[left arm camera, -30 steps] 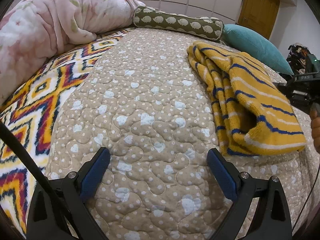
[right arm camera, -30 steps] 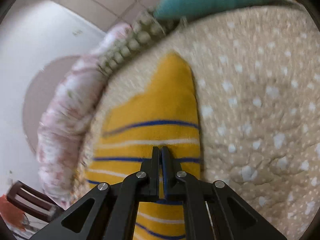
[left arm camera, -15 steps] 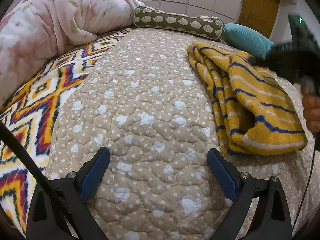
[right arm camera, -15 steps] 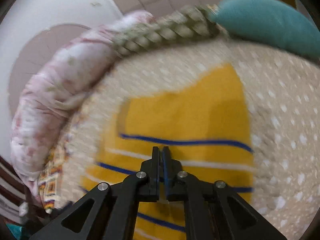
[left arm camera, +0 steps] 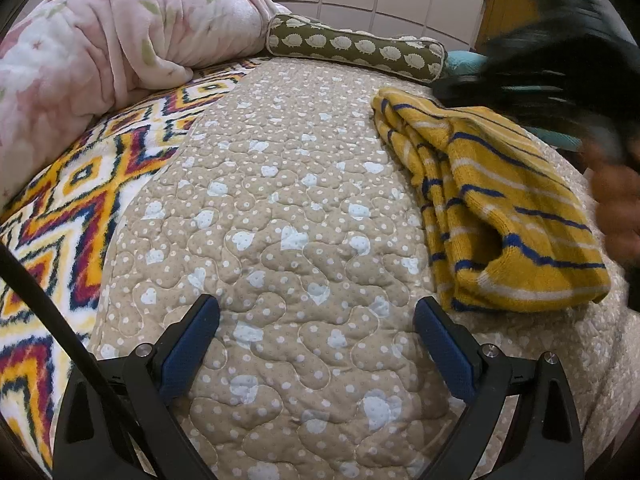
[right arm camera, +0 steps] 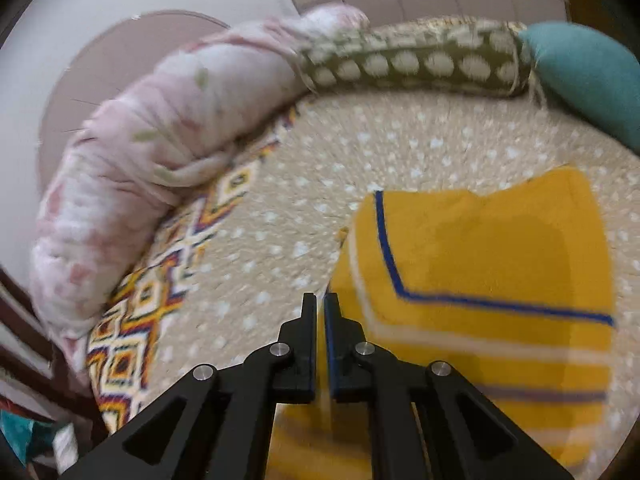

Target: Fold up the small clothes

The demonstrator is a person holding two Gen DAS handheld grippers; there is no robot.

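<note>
Sweater (left arm camera: 492,208) lies folded; right gripper (right arm camera: 319,304) fingers pinched together, left gripper (left arm camera: 316,320) fingers wide, empty.

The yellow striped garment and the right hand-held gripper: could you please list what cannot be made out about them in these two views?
- Left wrist view: the right hand-held gripper is a dark motion smear, and the hand holding it is blurred at the frame edge.
- Left wrist view: the yellow striped garment is folded, so its type stays unclear.
- Right wrist view: whether fabric sits between the gripper's nearly shut fingers is lost to blur.
</note>
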